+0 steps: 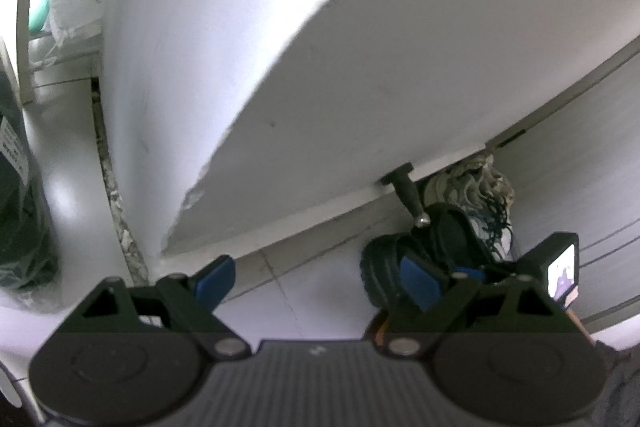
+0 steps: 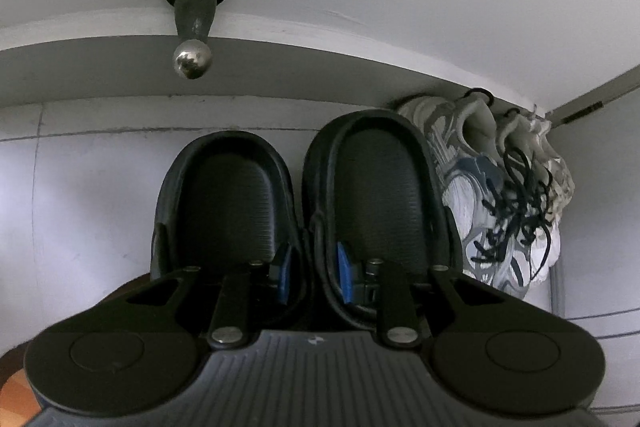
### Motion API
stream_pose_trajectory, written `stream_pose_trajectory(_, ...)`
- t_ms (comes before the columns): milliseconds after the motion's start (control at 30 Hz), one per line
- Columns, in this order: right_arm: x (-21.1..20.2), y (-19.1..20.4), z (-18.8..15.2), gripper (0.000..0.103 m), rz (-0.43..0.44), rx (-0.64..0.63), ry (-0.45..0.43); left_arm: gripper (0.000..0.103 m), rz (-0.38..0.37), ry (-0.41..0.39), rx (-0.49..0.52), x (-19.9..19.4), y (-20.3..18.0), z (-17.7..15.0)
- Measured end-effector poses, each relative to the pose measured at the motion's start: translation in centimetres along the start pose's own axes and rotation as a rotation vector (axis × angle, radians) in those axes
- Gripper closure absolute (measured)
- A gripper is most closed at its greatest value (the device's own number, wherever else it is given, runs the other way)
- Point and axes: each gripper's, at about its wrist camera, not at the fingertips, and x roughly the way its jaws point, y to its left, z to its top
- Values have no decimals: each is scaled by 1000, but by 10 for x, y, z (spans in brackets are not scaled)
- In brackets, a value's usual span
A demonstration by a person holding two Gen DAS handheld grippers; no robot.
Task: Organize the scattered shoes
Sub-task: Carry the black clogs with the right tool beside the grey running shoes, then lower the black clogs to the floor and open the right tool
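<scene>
Two black slippers (image 2: 304,199) pinched together by the right gripper (image 2: 314,275).
Left gripper (image 1: 316,279) spread wide, empty; no legible writing.

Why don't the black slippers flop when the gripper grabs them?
The black slippers look like thick moulded foam, so probably stiff and light. The right gripper pinches both inner walls together; they hardly buckle. Their ridged footbeds probably aren't slippery.

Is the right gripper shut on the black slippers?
Yes: the right gripper pinches the black slippers' adjoining inner walls between its blue pads.
</scene>
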Motion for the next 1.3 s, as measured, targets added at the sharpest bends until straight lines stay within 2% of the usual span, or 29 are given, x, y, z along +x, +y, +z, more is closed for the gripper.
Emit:
stream_pose_trajectory(167, 0, 8, 11, 76, 2, -62, -20, 11, -4, 10, -2, 2, 0, -1)
stream_pose_trajectory(300, 8, 9, 25, 76, 22, -87, 11, 11, -7, 20, 3, 3, -1, -2)
stream_pose_trajectory(433, 20, -3, 38, 70, 67, -44, 54, 11, -9, 24, -2, 3, 0, -2)
stream_pose_trajectory(600, 23, -5, 45, 69, 80, 8, 55, 11, -8, 27, -9, 2, 3, -2)
stream_pose_trajectory(767, -5, -11, 48, 51, 113, 70, -32, 11, -10, 38, -9, 5, 3, -3)
stream_pose_trajectory(867, -15, -23, 48, 43, 104, 86, -60, 11, -10, 41, -5, 5, 2, -3)
stream_pose_trajectory(933, -26, -35, 42, 40, 112, 140, -81, 11, -9, 40, -3, 5, 2, -2)
stream_pose_trajectory(967, -32, -42, 37, 35, 119, 175, -90, 11, -8, 39, -3, 4, 2, -2)
stream_pose_trajectory(1067, -45, -50, 19, 28, 108, 206, -108, 11, -7, 37, -6, 4, 3, -2)
stream_pose_trajectory(1300, -53, -54, -25, 24, 134, 237, -75, 11, -16, 48, 5, -1, 9, 3)
